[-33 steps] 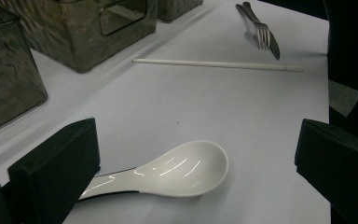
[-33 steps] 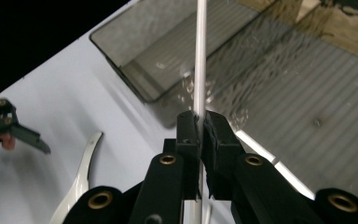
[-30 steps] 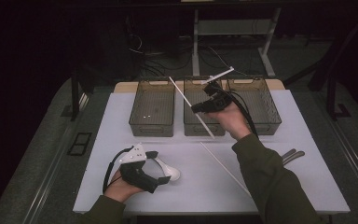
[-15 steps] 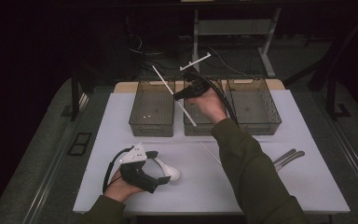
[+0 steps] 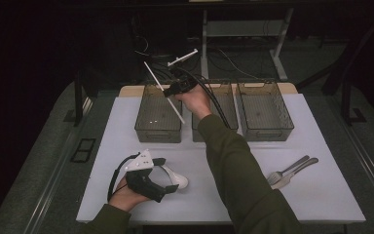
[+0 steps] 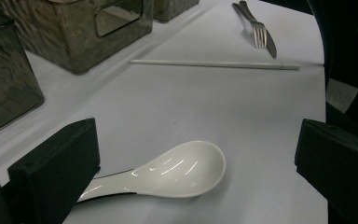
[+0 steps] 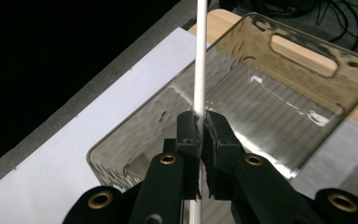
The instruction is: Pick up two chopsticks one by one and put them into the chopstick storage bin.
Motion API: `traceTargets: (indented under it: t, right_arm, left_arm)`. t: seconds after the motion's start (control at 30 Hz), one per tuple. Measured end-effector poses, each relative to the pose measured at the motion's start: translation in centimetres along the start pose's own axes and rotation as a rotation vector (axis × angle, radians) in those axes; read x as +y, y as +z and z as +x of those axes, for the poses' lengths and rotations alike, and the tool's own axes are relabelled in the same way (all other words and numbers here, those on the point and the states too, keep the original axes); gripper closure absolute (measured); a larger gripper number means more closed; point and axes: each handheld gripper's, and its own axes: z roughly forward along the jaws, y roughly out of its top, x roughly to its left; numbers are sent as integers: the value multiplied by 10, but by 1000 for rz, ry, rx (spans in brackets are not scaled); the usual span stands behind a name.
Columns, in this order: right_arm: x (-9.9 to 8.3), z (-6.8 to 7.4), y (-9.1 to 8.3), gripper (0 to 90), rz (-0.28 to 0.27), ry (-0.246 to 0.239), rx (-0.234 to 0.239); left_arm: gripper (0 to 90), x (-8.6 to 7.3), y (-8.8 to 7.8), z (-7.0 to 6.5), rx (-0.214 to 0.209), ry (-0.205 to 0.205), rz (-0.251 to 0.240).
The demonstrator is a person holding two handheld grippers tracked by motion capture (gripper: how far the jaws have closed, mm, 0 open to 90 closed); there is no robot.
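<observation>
Right tool (image 7: 199, 122): clamped on a thin white plastic chopstick (image 7: 200, 56) (jaws nearly together), held above the leftmost of three smoky clear plastic bins (image 5: 158, 114).
Chopstick: slanted in the high view, lower end over that bin.
Left tool (image 6: 196, 154): jaws wide apart, low over the white worktop (image 5: 321, 195).
Between its jaws: a glossy white ceramic soup spoon (image 6: 177, 170), lying flat, untouched.
Farther off: a second white chopstick (image 6: 214, 64), and a metal fork and knife (image 5: 289, 171) side by side.

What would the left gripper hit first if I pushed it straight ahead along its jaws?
Most likely the glossy white ceramic spoon, lying on the white table sheet between the open jaws of the left gripper. Beyond it lies a thin white chopstick, though depth is hard to judge.
</observation>
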Motion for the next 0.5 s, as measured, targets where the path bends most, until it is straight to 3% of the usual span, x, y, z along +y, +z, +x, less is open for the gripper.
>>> traceTargets:
  t: [0.23,0.5]
  right_arm:
    - [-3,4,22,848,15,8,-7]
    - [-8,7,35,848,30,-1,-23]
  left_arm:
    - [0,0,-1,1,-3,-1,-3]
    - [0,0,-1,0,-5,3,-1]
